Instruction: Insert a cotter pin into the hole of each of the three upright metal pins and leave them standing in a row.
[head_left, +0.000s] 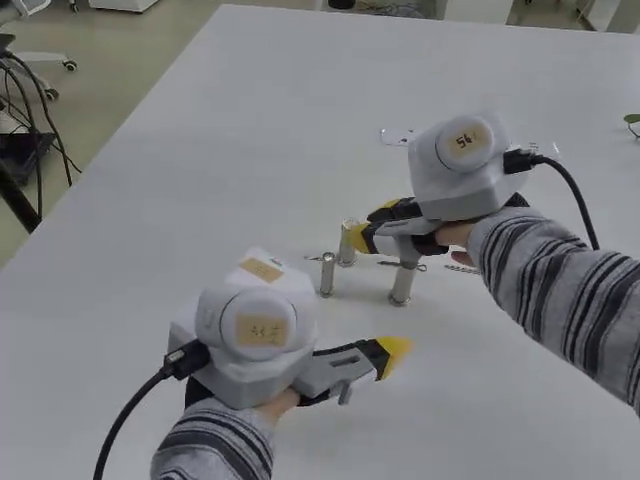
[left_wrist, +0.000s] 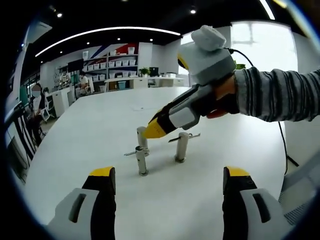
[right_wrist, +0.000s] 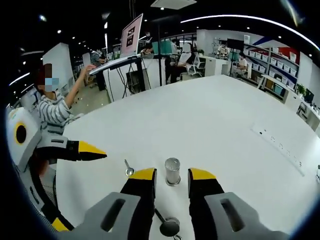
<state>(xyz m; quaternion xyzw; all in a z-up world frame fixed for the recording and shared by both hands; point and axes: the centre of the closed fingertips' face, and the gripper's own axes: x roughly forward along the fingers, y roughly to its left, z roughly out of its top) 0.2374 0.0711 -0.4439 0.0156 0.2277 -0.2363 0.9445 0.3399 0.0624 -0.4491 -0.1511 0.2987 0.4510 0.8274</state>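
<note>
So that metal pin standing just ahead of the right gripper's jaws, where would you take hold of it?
Probably by its plain round shaft, about midway up, jaws level and closing on opposite sides. The metal pin stands upright and slim, so a sideways approach suits it. Come from the side of the right gripper: its open jaws line up with the pin.
</note>
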